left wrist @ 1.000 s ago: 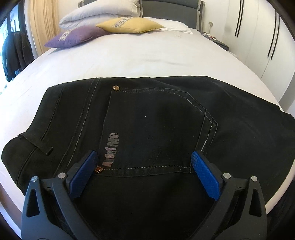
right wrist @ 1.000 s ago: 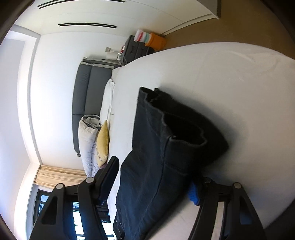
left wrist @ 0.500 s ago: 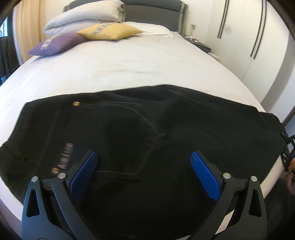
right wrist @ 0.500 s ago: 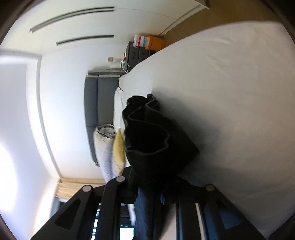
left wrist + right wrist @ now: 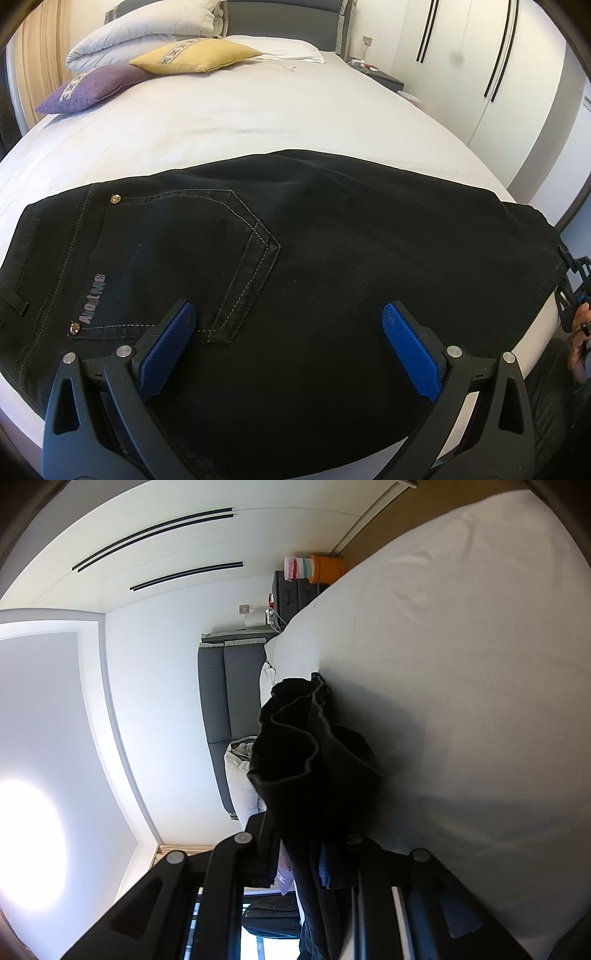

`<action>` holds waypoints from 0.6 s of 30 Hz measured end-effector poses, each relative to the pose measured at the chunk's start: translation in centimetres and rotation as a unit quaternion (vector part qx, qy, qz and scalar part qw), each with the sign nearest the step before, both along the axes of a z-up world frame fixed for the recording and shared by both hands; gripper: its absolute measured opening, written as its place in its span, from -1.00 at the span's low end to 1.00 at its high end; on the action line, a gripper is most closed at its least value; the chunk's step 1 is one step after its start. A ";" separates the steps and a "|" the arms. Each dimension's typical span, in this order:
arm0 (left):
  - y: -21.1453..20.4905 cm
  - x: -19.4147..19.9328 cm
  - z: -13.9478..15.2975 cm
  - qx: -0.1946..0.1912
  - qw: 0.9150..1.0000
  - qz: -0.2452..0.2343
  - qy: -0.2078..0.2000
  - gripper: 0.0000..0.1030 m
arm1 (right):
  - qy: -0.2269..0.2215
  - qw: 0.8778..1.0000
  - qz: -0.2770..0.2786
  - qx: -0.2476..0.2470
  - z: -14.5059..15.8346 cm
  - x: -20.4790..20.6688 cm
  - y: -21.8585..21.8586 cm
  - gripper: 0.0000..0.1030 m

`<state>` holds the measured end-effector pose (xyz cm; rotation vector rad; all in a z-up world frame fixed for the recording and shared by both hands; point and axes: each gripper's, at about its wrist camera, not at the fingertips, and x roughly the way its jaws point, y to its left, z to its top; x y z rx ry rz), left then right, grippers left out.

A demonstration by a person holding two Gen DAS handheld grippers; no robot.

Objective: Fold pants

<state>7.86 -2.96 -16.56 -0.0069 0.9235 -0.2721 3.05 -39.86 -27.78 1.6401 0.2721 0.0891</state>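
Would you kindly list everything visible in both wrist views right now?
pants: one, black, flat across the bed's near end; leg end pinched at the right
bed: one, white sheet
headboard: one, grey, far end
cushions: two, purple and yellow, by the headboard
pillows: white, stacked behind the cushions
wardrobe: white doors, right of the bed
nightstand: one, dark, beside the headboard
left gripper: blue pads, open over the pants
right gripper: black, shut on the pants' leg end
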 end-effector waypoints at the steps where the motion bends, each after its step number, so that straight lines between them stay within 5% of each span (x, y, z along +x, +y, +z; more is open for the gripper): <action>1: 0.0 -0.1 0.0 -0.002 1.000 -0.001 0.000 1.00 | 0.004 1.000 0.001 -0.006 0.1 0.0 0.0 -0.74; 14: -1.5 -0.7 0.2 -0.030 0.999 -0.009 0.010 1.00 | 0.072 0.992 0.007 -0.107 3.9 1.0 0.3 -0.86; 18: -1.4 -0.8 0.7 -0.044 0.999 -0.007 0.011 1.00 | 0.108 0.975 0.014 -0.193 7.5 2.3 1.4 -0.87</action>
